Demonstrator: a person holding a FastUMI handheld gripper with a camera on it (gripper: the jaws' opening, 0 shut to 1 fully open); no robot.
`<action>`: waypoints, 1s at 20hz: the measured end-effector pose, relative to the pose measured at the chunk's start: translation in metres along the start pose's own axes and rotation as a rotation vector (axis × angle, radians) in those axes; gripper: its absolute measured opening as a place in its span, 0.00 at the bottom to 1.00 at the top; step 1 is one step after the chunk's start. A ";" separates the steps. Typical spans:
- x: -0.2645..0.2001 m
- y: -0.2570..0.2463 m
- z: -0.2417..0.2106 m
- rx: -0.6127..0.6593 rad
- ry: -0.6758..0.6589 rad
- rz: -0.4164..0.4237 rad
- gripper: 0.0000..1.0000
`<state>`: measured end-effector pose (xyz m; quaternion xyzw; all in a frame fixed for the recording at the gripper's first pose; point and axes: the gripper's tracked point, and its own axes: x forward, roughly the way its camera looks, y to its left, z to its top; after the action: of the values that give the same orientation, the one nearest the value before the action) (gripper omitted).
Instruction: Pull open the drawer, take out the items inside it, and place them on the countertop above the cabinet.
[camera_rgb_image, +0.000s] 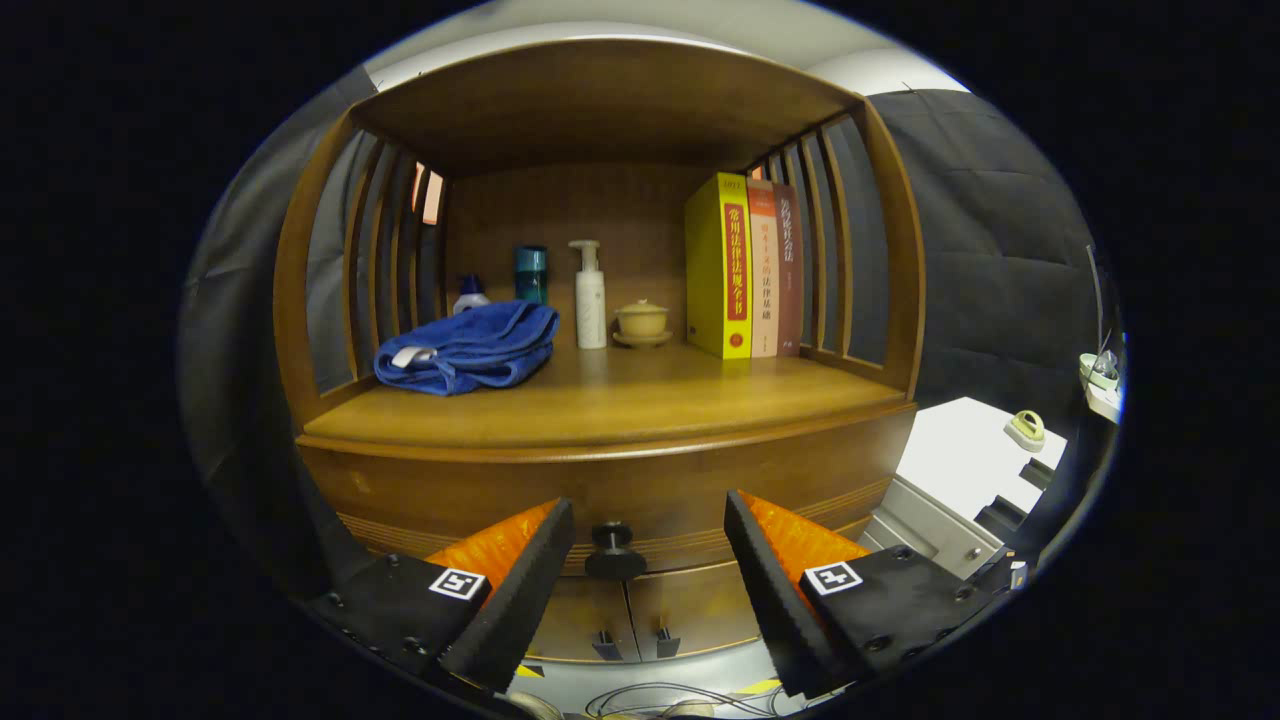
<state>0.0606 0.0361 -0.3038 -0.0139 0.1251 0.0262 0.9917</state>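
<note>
In the gripper view, the gripper (648, 545) stands with its fingers spread wide, holding nothing. The drawer knob (614, 551) sits in the gap between the two fingertips, clear of both of them, with free space on either side.

The knob is dark and round and sticks out from the front of the drawer (620, 490), a curved wooden panel that lies flush with the cabinet, closed. Below it are two small cabinet doors (640, 605) with dark handles.

Directly above the drawer is the countertop (640, 400). On it lie a folded blue towel (470, 348), a small bottle behind it, a teal cup (531, 273), a white pump bottle (590, 296), a small lidded bowl (641, 322) and three upright books (745, 265).
</note>
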 end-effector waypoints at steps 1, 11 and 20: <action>0.004 0.001 -0.005 -0.003 0.008 0.000 0.97; 0.032 0.019 -0.047 0.047 0.097 0.043 0.69; 0.035 0.019 -0.052 0.018 0.125 0.060 0.49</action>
<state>0.0805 0.0547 -0.3637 -0.0031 0.1873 0.0537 0.9808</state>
